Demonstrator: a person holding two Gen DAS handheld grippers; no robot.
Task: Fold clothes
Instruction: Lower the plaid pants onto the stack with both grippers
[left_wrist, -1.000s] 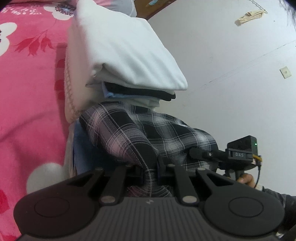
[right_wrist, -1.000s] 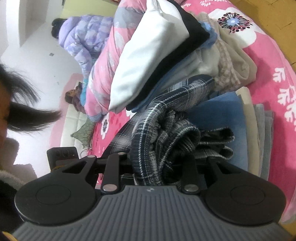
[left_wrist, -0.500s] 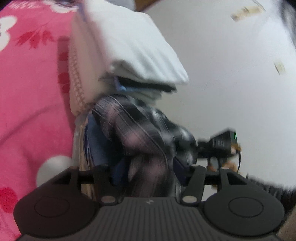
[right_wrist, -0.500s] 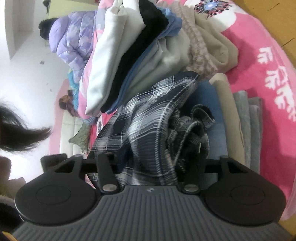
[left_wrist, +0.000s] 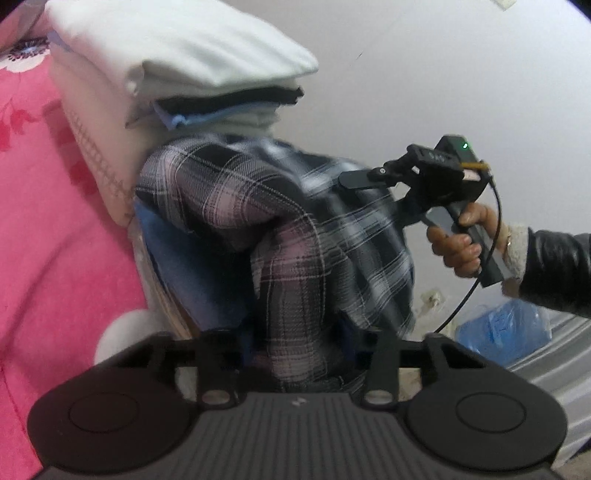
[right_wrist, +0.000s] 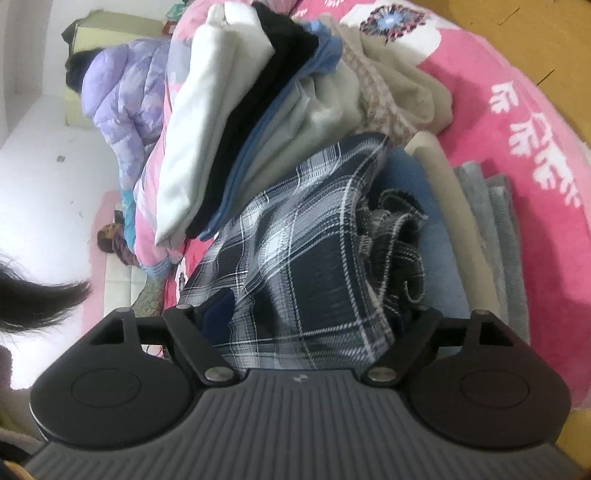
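Both pairs of fingers have plaid shirt (left_wrist: 295, 229) cloth running between them. On the left gripper (left_wrist: 295, 350) the jaws are closing, the gap narrow, with a hanging fold of the shirt in it; blur hides whether the pads press the cloth. On the right gripper (right_wrist: 306, 332) the jaws are opening, set wide, and the shirt passes loosely between them without the pads visibly pinching it. In the left wrist view the right gripper reaches in from the right, carried by a hand (left_wrist: 458, 247) in a dark sleeve (left_wrist: 557, 269).

Beyond the fingers, the shirt lies bunched on a blue folded garment (right_wrist: 439, 251), just beside beige and grey folded pieces (right_wrist: 495, 236). Farther off stands a stack of folded clothes (right_wrist: 236, 122), white, black and light blue. All rest on a pink floral blanket (right_wrist: 517, 92). No containers show.
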